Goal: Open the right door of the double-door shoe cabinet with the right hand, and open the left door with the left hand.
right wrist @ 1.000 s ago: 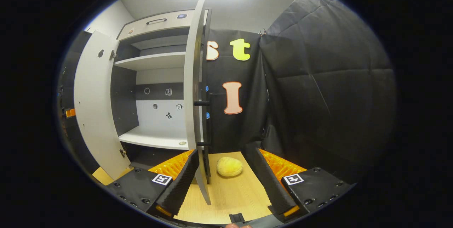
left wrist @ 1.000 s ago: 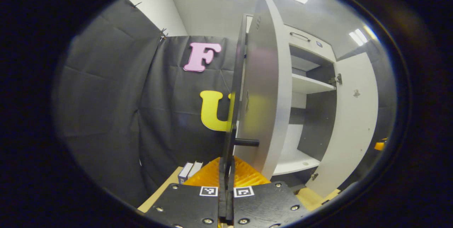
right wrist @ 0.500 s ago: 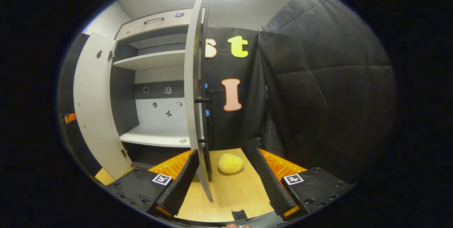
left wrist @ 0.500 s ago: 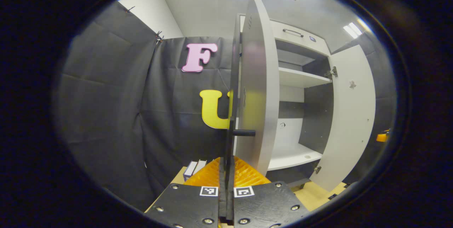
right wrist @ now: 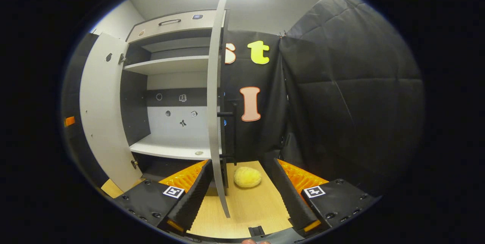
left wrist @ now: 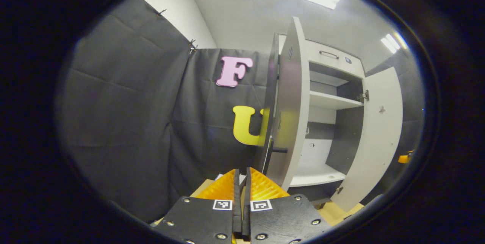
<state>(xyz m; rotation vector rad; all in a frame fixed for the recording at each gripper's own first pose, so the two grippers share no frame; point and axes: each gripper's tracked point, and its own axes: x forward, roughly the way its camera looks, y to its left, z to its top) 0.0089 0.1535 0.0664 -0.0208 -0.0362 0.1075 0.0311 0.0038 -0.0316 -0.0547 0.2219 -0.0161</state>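
Both doors of the double-door shoe cabinet (right wrist: pixel 170 28) stand swung wide, baring its white shelves. In the left gripper view, the left gripper (left wrist: pixel 241 183), its fingers pressed together on nothing, sits at six o'clock just short of the left door (left wrist: pixel 290 100), which rises edge-on toward one o'clock with its dark bar handle (left wrist: pixel 269 151) free of the fingers; the right door (left wrist: pixel 373 138) hangs open at three o'clock. In the right gripper view, the right gripper (right wrist: pixel 242 191) is spread wide at six o'clock, the right door's edge (right wrist: pixel 216 104) standing between its fingers without touching either, a yellow sponge-like lump (right wrist: pixel 247 177) on the wooden floor (right wrist: pixel 246 213) beyond. The opening step appears complete; what remains is likely drawing both grippers clear without nudging the doors.
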